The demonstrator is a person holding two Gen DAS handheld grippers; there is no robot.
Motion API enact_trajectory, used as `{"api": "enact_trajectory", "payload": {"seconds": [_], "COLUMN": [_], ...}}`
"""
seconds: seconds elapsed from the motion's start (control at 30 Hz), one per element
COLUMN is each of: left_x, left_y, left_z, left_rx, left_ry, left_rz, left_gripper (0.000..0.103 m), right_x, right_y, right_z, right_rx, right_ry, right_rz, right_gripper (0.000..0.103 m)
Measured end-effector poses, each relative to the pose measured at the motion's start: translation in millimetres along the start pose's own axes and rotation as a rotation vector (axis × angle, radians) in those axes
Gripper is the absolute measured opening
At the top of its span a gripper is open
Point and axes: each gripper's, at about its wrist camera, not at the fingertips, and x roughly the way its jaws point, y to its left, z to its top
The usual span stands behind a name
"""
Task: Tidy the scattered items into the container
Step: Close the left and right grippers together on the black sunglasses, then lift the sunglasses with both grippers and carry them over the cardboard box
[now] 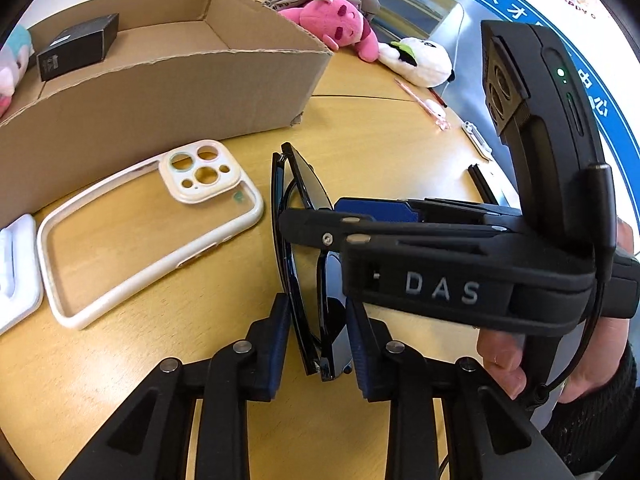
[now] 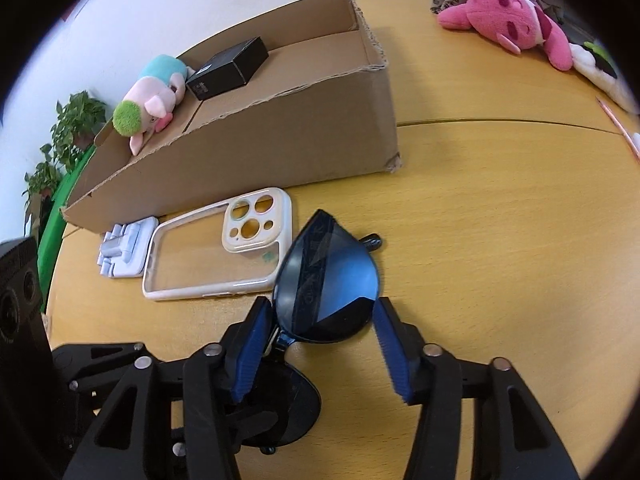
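Observation:
Folded black sunglasses (image 1: 304, 216) stand on edge on the wooden table. My left gripper (image 1: 318, 344) is shut on their near end, one blue pad on each side. My right gripper (image 2: 320, 344) is open, its pads either side of one dark lens (image 2: 332, 280) without clamping it; its arm crosses the left wrist view (image 1: 440, 264). The cardboard box (image 1: 168, 92) lies behind, holding a black box (image 1: 78, 52) and a pastel pig plush (image 2: 154, 98). A clear phone case (image 1: 152, 228) and a white folded stand (image 2: 126, 250) lie in front of the cardboard box.
A pink plush (image 2: 508, 24) and a white panda plush (image 1: 420, 60) lie at the table's far right by grey cloth. A pink pen (image 1: 424, 104), a small white clip (image 1: 476, 138) and a black strip (image 1: 482, 184) lie near the right edge. Potted plants (image 2: 60, 136) stand beyond the left edge.

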Motion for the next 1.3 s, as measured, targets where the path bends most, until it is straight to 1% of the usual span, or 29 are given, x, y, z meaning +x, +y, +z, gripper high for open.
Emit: {"api": "enact_trajectory", "payload": {"seconds": [0.07, 0.1, 0.17, 0.2, 0.23, 0.3, 0.4, 0.5, 0.7, 0.9, 0.97, 1.13, 1.3], "left_x": [-3.6, -6.2, -12.9, -15.6, -17.8, -20.3, -19.3, -25.1, -51.7, -71.5, -77.7, -97.1, -109.8], "left_y": [-1.3, -2.7, -6.5, -8.6, -11.0, -14.3, -13.5, -15.7, -18.3, -12.6, -7.5, 13.0, 41.6], "left_z": [-2.0, -2.6, -2.7, -2.1, -1.6, -3.1, -6.4, -5.7, 14.6, 50.9, 65.1, 112.1, 163.1], "left_rx": [0.01, 0.016, 0.032, 0.039, 0.049, 0.069, 0.068, 0.089, 0.095, 0.099, 0.092, 0.07, 0.029], "left_ry": [-0.01, -0.019, -0.044, -0.052, -0.059, -0.07, -0.066, -0.077, -0.155, -0.214, -0.23, -0.286, -0.318], "left_rz": [0.004, 0.005, 0.012, 0.022, 0.034, 0.057, 0.058, 0.093, 0.102, 0.131, 0.143, 0.166, 0.183], "left_gripper": [0.028, 0.027, 0.025, 0.024, 0.024, 0.023, 0.023, 0.023, 0.023, 0.023, 0.023, 0.023, 0.023], "right_x": [-1.7, -5.0, -13.6, -15.8, -17.7, -20.1, -22.5, -28.8, -57.9, -74.1, -77.5, -83.0, -75.0], "right_y": [1.3, 3.3, 10.8, 14.8, 17.3, 16.6, 15.7, 18.6, 39.6, 55.5, 61.4, 85.6, 106.4], "right_z": [-1.4, -2.1, -1.7, -1.0, -0.6, -1.7, -5.3, -4.9, 18.7, 57.2, 77.8, 132.3, 195.0], "right_rx": [0.009, 0.007, -0.014, -0.027, -0.035, -0.026, -0.006, 0.002, -0.048, -0.096, -0.114, -0.197, -0.249], "right_ry": [-0.009, -0.024, -0.051, -0.056, -0.061, -0.062, -0.067, -0.089, -0.173, -0.218, -0.228, -0.259, -0.248], "right_rz": [0.012, 0.021, 0.014, 0.003, -0.005, 0.004, 0.019, 0.033, 0.024, 0.007, 0.011, -0.012, -0.011], "right_gripper": [0.044, 0.039, 0.022, 0.02, 0.019, 0.019, 0.018, 0.013, 0.01, 0.01, 0.008, 0.007, 0.007]}}
